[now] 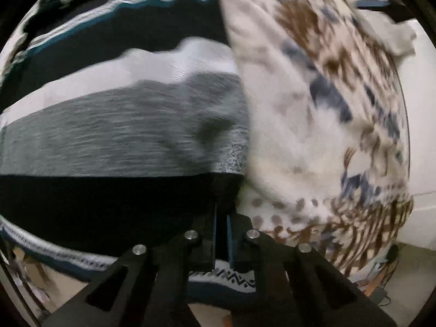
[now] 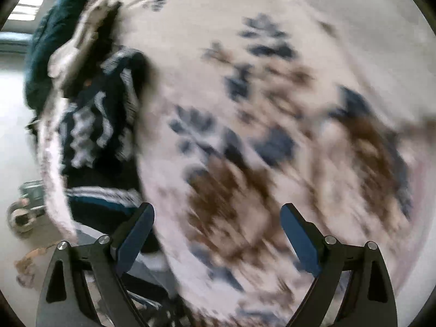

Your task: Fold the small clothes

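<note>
A knit sweater point(image 1: 122, 136) with black, grey, white and teal bands fills the left of the left wrist view, blurred. My left gripper point(image 1: 222, 218) points down at its black bottom band, jaws shut, with the corner of that band pinched between the pads. In the right wrist view the same dark sweater point(image 2: 95, 136) lies bunched at the left. My right gripper point(image 2: 218, 218) is open wide over a white cloth with brown and blue flowers point(image 2: 259, 109), and nothing sits between its fingers. The flowered cloth point(image 1: 313, 122) lies right beside the sweater.
A dark teal bundle point(image 2: 51, 43) lies beyond the sweater. Pale floor point(image 2: 13, 136) shows at the left, with small clutter point(image 2: 24, 212) on it. A white wall point(image 1: 419, 136) and cables on the floor point(image 1: 381, 286) lie at the right.
</note>
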### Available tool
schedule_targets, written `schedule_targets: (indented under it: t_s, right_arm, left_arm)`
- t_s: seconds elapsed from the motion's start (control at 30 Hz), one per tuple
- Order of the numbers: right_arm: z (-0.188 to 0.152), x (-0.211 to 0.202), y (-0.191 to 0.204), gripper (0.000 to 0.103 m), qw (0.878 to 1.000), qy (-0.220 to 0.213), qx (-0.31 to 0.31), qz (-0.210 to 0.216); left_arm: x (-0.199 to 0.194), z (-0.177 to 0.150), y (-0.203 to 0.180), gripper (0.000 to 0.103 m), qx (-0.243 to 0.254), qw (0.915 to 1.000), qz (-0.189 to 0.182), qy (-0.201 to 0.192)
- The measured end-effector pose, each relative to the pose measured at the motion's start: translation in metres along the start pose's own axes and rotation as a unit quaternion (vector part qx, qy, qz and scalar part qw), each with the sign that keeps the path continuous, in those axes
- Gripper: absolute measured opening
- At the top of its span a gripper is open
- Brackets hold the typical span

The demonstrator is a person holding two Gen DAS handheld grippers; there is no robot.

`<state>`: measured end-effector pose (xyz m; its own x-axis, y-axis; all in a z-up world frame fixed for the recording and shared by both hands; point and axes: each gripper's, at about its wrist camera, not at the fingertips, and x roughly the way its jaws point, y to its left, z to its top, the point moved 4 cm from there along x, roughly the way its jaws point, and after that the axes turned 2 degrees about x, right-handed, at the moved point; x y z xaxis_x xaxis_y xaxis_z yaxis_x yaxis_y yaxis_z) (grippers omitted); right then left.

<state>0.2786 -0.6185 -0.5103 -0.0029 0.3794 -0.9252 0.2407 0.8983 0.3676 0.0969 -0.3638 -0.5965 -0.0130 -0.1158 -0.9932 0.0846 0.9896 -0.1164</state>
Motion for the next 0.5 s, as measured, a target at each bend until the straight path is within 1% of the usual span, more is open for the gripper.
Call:
schedule_targets:
  t_s: [0.07,0.17,0.27,0.4,0.43,0.47,0.5]
  right_arm:
    - [0.028,0.017,0.017,0.095,0.999,0.004,-0.008,0.050]
    - [0.069,0.044,0.044,0.095,0.992,0.015,-0.011,0.123]
    - [0.104,0.072,0.072,0.095,0.987,0.029,-0.017,0.158]
    - [0.128,0.109,0.100,0.095,0.980,0.065,-0.011,0.188]
    - [0.131,0.117,0.106,0.094,0.979,0.072,-0.006,0.188]
    - [0.133,0.124,0.112,0.082,0.979,0.077,-0.005,0.189]
    - [0.134,0.127,0.116,0.050,0.980,0.075,-0.003,0.184]
  left_arm:
    - [-0.017,0.000,0.009,0.004,-0.009,0.9999,-0.001,-0.012]
    - [-0.040,0.000,0.024,0.004,-0.027,0.9993,-0.002,-0.027]
    - [-0.061,-0.001,0.038,0.004,-0.053,0.9977,-0.008,-0.042]
    - [-0.087,-0.001,0.060,0.004,-0.082,0.9943,-0.012,-0.066]
    - [-0.091,-0.003,0.065,0.004,-0.089,0.9933,-0.014,-0.072]
    - [-0.095,-0.003,0.069,0.004,-0.096,0.9922,-0.016,-0.078]
    - [-0.100,-0.002,0.074,0.004,-0.101,0.9912,-0.016,-0.084]
